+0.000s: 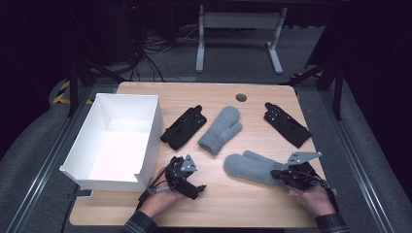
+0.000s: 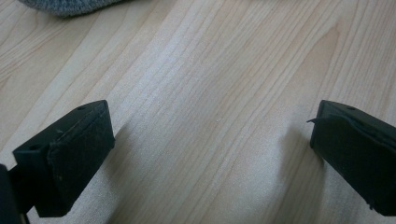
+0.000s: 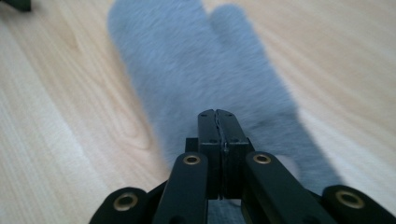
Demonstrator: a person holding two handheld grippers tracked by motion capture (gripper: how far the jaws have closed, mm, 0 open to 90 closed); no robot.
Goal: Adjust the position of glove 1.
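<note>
Pinching grey mitten's (image 3: 205, 79) cuff, right claw (image 3: 218, 122) clamped.

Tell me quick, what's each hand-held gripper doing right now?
Left hand-held gripper: open, holding nothing.
Right hand-held gripper: closed on the grey mitten.

A lab-like recording room: a wooden desk (image 1: 252, 204) on grey carpet (image 1: 29, 160), tangled cables (image 1: 150, 48) and a bare desk frame (image 1: 238, 29) beyond.

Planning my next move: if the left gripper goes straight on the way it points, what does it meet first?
Probably bare table first; the left gripper is open and tilted down at the wood. A grey mitten lies beyond, off to one side.
</note>
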